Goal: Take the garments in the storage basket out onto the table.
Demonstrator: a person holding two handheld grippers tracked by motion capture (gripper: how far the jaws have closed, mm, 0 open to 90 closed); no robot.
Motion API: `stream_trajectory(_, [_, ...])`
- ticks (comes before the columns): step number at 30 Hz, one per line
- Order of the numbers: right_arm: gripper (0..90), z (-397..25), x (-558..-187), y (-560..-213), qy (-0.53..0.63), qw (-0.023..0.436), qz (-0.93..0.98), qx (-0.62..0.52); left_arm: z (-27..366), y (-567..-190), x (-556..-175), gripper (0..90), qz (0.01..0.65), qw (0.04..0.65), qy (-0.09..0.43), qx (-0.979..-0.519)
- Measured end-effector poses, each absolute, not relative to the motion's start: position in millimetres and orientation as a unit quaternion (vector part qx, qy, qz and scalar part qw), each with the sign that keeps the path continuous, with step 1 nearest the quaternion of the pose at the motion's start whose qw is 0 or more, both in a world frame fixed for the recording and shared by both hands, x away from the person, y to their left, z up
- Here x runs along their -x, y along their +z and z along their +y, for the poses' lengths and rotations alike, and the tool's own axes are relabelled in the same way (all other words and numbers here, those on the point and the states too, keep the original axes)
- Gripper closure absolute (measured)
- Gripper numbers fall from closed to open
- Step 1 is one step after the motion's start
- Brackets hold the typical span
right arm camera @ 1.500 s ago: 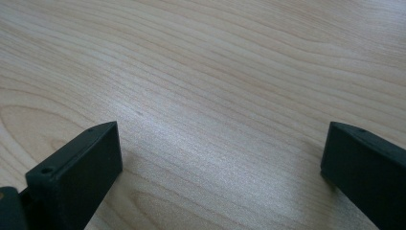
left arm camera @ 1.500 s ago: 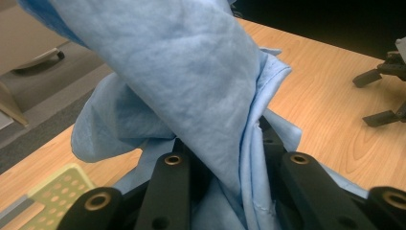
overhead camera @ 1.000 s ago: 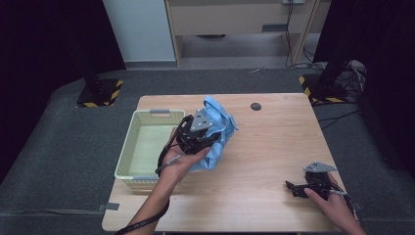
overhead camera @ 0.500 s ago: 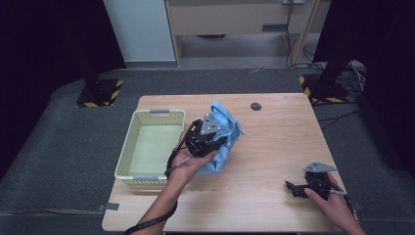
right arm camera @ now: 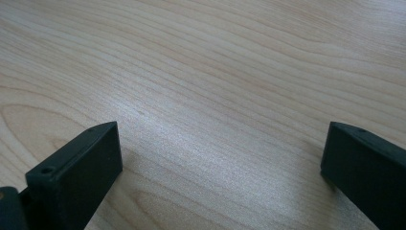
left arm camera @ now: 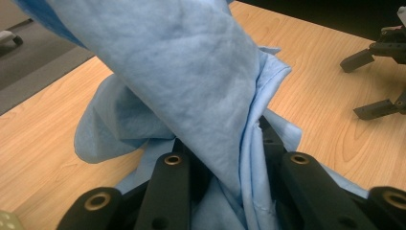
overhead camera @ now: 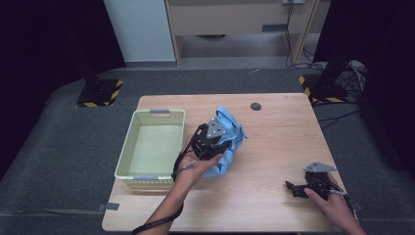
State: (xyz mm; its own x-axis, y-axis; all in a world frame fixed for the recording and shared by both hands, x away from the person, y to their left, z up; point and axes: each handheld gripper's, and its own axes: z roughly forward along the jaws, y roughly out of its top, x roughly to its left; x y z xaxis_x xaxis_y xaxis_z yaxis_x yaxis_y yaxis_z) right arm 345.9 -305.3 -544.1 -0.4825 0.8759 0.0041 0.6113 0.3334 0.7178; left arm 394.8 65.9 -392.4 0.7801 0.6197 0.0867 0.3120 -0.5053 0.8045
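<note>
Left claw point(overhead camera: 211, 143) I have clamped on the blue cloth point(overhead camera: 230, 134), bunched just right of the basket point(overhead camera: 153, 147); right claw point(overhead camera: 296, 187) gapes apart, well away.

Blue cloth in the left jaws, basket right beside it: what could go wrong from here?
1. The left gripper pinches only a fold of the blue cloth; the fold could slip out when lifted.
2. Loose cloth hangs and trails on the table, so it may snag or drape over the rim of the basket.
3. The right gripper rests open, far off, too distant to help quickly.
</note>
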Motion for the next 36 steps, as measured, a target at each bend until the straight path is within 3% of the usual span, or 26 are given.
stream_trajectory(36, [0.5,-305,-346,-544,0.337,0.196,0.793,-0.468,30,-430,-409,72.9,0.275,0.396,0.172,-0.859])
